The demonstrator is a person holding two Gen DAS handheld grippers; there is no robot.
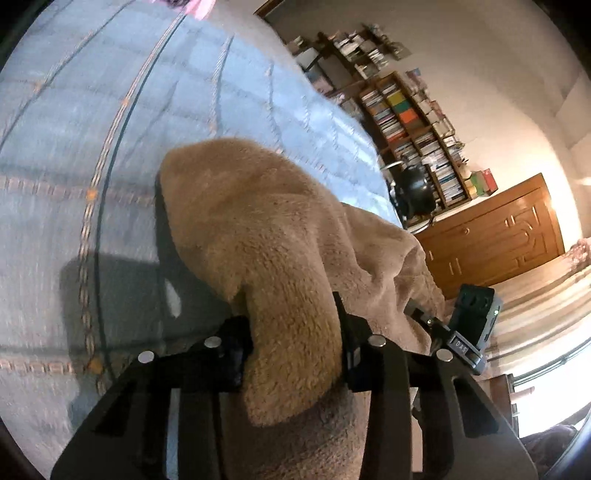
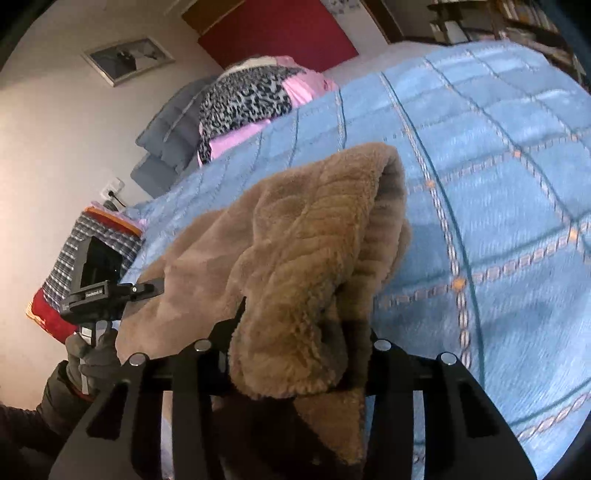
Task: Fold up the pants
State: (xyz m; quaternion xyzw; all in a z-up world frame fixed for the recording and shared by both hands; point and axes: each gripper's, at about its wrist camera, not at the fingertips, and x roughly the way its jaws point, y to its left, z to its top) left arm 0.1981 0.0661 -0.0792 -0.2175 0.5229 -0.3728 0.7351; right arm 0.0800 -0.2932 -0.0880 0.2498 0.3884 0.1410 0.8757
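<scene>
Brown fleece pants (image 1: 258, 221) lie bunched on the blue checked bedspread (image 1: 92, 166), with one edge lifted. A thick fold of that fleece fills my left gripper (image 1: 295, 347), which is shut on it. In the right wrist view the pants (image 2: 295, 240) rise in a heap, and my right gripper (image 2: 295, 354) is shut on another fold. Both sets of fingertips are buried in the fabric. The right gripper's housing (image 1: 476, 314) shows at the far edge of the pants. A gloved hand (image 2: 92, 354) holds the left one's housing (image 2: 96, 280).
The bedspread (image 2: 498, 184) stretches away beyond the pants. Pillows and a leopard-print cloth (image 2: 251, 99) sit at the head by a red headboard (image 2: 280, 33). A plaid stack (image 2: 74, 258) lies beside the bed. Bookshelves (image 1: 413, 122) and a wooden cabinet (image 1: 498, 236) line the wall.
</scene>
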